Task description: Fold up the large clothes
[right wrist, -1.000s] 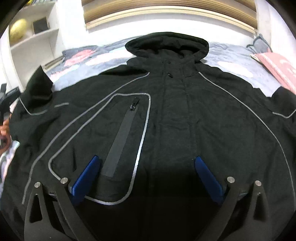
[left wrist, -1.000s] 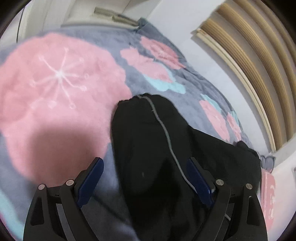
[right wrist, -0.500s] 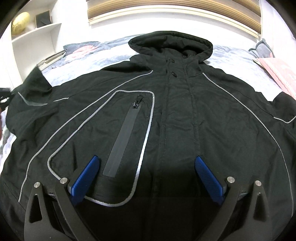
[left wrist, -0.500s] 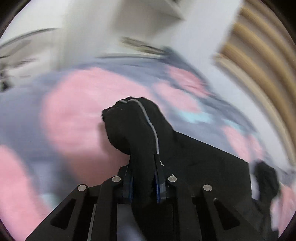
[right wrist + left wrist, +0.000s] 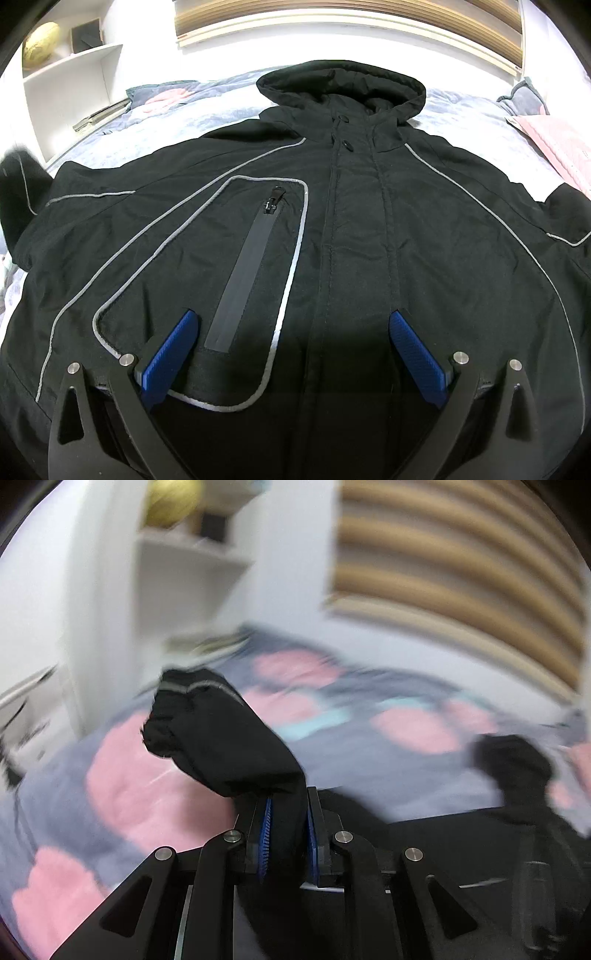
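A black hooded jacket point(image 5: 369, 236) with grey piping lies front-up and spread out on the bed; its hood point(image 5: 340, 85) points away. My right gripper point(image 5: 291, 354) is open, low over the jacket's lower front, beside the chest pocket zip point(image 5: 251, 266). My left gripper point(image 5: 286, 834) is shut on the jacket's left sleeve point(image 5: 221, 738) and holds it lifted above the bedspread; the cuff sticks up past the fingers. That raised sleeve shows at the left edge of the right wrist view point(image 5: 18, 184). The left wrist view is blurred.
The bed has a grey bedspread with pink flowers point(image 5: 147, 794). A white shelf unit point(image 5: 70, 85) with a yellow ball point(image 5: 40, 40) stands at the far left. A slatted headboard point(image 5: 351, 22) runs along the back. A pink pillow point(image 5: 557, 144) lies at the far right.
My left gripper closed on the sleeve and lifted it, swinging toward the jacket's body. My right gripper stayed open and moved little.
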The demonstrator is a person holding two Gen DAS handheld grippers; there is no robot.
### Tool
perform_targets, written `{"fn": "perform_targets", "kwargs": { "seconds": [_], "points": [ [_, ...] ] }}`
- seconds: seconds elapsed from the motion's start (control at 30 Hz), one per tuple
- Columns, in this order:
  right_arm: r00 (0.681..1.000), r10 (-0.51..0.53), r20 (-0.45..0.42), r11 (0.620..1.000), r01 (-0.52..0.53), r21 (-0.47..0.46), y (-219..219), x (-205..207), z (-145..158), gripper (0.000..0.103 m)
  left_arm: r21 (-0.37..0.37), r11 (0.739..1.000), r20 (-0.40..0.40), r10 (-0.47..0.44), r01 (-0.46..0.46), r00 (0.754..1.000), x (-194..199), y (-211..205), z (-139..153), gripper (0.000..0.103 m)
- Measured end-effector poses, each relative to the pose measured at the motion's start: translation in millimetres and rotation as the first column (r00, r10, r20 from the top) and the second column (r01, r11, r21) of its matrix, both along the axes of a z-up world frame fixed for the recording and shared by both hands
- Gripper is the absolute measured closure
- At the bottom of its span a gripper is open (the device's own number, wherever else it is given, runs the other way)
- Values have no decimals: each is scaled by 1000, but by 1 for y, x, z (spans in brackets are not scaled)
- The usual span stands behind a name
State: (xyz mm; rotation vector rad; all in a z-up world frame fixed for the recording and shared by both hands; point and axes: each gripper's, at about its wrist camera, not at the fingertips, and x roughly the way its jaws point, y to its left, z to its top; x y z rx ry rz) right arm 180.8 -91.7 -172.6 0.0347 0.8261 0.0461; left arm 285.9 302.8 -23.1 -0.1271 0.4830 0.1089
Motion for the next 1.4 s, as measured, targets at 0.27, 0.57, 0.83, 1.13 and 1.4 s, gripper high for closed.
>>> {"fn": "perform_targets", "kwargs": {
  "seconds": [0.27,0.57,0.83,1.13,1.4],
  "points": [
    [999,-38,23,999,38,6,-5,-7,4,0,26,903,135,-427,428,894,-40,-150,61,87],
    [973,-217,76,972,208,112,-67,-52,61,0,2,704,-205,-695,710,689,-18,-320,-40,86],
    [982,-181,-46,971,186,153,-107,-59,65,0,-129,696,-395,-690,707,607,6,-344,-111,72],
    [995,-73,-65,969,86,232,-89,-27,75,0,-365,586,-141,-803,724,579,-32,-261,-37,36],
    [977,-82,-196,930,146,337,-75,54,48,38,-161,793,-142,-607,587,782,-47,-190,-4,36]
  ]
}}
